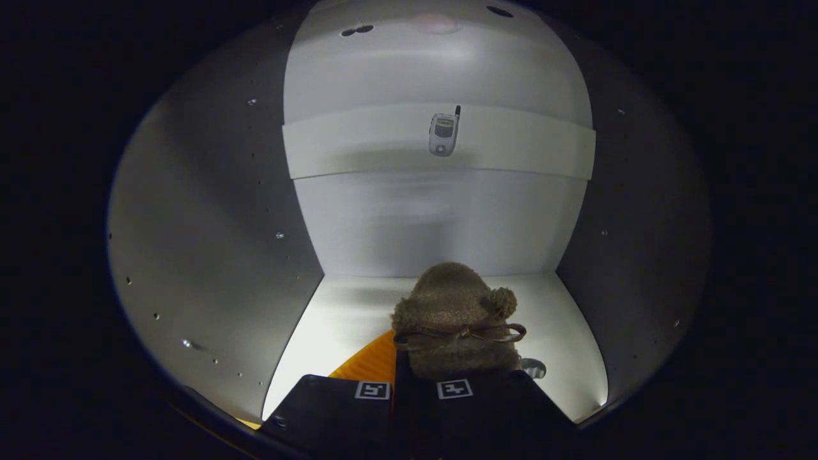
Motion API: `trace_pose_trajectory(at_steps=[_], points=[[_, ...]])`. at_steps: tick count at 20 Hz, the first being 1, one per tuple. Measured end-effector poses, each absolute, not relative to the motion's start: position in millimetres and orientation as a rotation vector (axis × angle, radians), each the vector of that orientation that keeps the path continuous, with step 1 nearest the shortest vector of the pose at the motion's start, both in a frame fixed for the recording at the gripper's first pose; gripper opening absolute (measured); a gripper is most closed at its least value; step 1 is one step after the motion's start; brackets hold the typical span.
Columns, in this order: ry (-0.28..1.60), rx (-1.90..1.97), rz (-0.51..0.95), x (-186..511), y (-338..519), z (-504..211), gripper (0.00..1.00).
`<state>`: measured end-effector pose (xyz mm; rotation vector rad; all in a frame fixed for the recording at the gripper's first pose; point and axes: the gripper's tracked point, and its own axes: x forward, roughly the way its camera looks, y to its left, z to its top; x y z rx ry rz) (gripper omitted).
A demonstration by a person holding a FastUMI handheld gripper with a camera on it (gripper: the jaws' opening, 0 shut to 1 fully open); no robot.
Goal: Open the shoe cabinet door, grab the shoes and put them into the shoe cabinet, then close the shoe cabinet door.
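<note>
While the gripper sits at the bottom centre of the frame, its two fingers are drawn almost together, leaving only a thin dark slit between them. Each finger carries a small square marker tag near its tip. A fuzzy brown shoe rises directly ahead of the fingertips, its rear edge pinched in that slit, so both fingers appear to press on it. A thin ribbon bow crosses the shoe's upper, and a small pompom sits at its upper right side.

Shoe position: inside the shoe cabinet, low in the frame, over the pale cabinet floor. Whether the sole rests on the floor or hangs just above it cannot be told. An orange ribbed surface shows just left of the shoe, next to the left finger; what it belongs to is unclear. A small round grey item lies on the floor just right of the shoe, partly hidden.

Cabinet interior: grey side walls at left and right of the frame, dotted with small holes and screws. White back panel at centre, crossed by a horizontal rail in the upper half. A small phone-like object sits against the rail at upper centre.
</note>
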<state>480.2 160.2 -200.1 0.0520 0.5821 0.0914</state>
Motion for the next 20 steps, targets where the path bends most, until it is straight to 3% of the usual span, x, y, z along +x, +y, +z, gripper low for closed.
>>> trace_pose_trajectory(at_steps=[8,12,14,19,20], points=[[0.609,0.014,0.058,491,155,-221,0.12],[0.613,0.0,0.061,485,156,-222,0.2],[0.613,0.019,0.071,479,161,-217,0.3],[0.605,0.055,0.092,455,170,-194,1.0],[0.596,0.061,0.092,450,170,-189,1.0]])
